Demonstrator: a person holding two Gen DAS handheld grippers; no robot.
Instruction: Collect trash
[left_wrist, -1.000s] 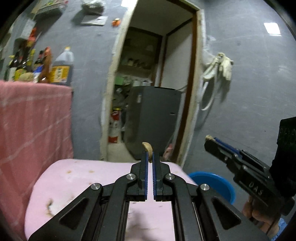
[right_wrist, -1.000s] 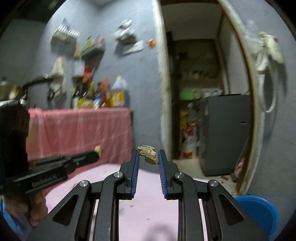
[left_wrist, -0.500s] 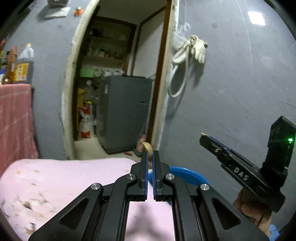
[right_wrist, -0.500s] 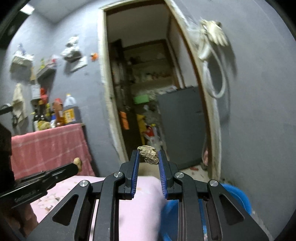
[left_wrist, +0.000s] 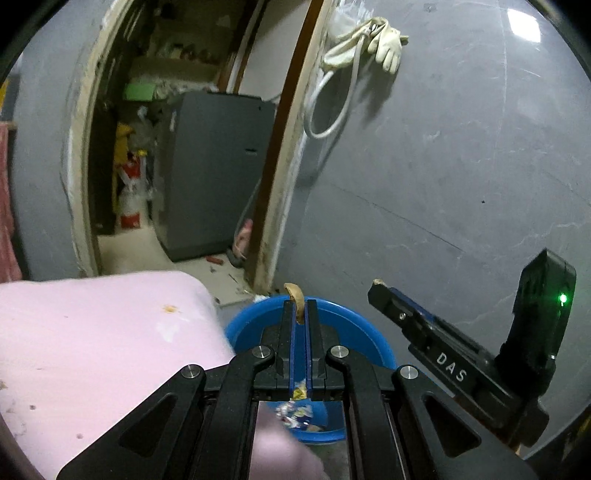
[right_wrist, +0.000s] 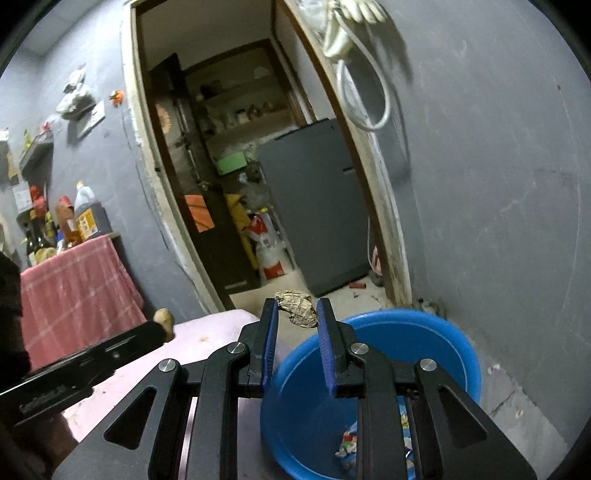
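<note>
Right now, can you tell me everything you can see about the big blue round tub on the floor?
The round blue plastic tub has a smooth, glossy wall and a rolled rim. It stands upright and open on the grey floor, beside the pink foam pad and near the grey wall. Colourful crumpled wrappers lie on its bottom. Both grippers hang above it; neither is seen touching it.

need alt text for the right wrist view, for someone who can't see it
The right gripper holds a crumpled brown scrap between its blue-padded fingers, above a blue basin with wrappers in the bottom. The left gripper reaches in from the left with a small tan piece, over a pink cushion.
</note>
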